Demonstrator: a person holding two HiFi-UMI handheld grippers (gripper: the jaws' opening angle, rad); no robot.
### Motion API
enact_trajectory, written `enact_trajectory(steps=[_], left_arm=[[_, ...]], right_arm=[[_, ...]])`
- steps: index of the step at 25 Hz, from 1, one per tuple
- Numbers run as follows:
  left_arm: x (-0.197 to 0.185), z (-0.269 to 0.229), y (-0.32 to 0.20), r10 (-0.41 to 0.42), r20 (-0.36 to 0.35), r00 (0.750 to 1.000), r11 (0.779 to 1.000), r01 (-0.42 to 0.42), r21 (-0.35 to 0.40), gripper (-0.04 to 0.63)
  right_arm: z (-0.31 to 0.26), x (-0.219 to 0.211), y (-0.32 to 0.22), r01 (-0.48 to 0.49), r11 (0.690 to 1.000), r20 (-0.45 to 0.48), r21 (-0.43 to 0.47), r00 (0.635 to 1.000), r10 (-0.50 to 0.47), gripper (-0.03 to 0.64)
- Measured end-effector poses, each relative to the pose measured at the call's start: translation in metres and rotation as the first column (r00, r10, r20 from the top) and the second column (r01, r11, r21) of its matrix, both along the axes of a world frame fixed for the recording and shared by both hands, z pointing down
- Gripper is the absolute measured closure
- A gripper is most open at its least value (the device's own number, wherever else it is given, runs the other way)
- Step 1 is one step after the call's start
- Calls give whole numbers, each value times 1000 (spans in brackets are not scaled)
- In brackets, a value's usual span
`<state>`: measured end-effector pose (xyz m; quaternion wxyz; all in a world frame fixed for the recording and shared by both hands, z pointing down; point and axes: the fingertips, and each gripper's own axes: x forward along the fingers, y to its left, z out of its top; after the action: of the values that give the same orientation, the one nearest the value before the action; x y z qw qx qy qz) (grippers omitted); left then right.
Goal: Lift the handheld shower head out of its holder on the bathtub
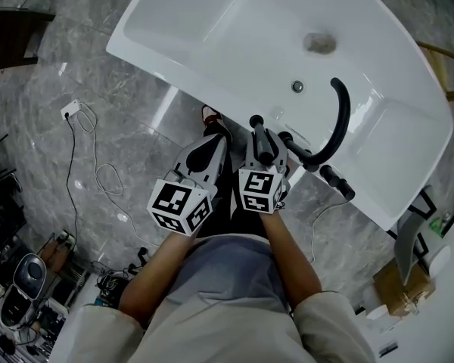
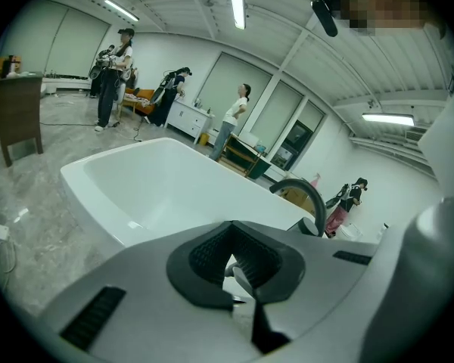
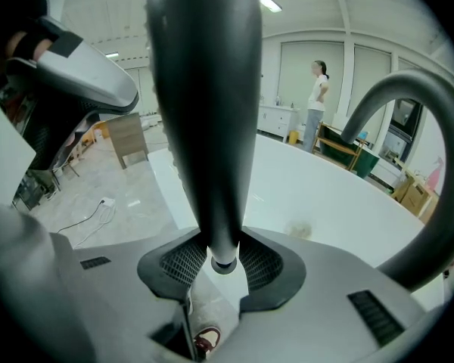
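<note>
The black handheld shower head stands upright over the near rim of the white bathtub, and my right gripper is shut on its lower end. From the right gripper view, the dark handle rises out of the jaws of the right gripper, both pads pressed against it. My left gripper hovers just left of it, beside the tub edge, shut with nothing in it. Its jaws show only tub behind them. The arched black faucet stands to the right.
Black tap knobs sit on the tub rim to the right of my grippers. The drain lies in the tub floor. A power strip with cable trails over the marble floor at left. Several people stand far off across the room.
</note>
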<state>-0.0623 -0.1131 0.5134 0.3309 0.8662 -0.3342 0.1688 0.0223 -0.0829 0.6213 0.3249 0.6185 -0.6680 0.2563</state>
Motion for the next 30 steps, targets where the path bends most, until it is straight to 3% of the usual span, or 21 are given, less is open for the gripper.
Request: enact_trajectory(steps=[30], left_arm=[[4,-20,10,-39,-40,998,999,40,22,591]], right_arm=[[-84,2,3,25,990,65,139,997,-34,477]])
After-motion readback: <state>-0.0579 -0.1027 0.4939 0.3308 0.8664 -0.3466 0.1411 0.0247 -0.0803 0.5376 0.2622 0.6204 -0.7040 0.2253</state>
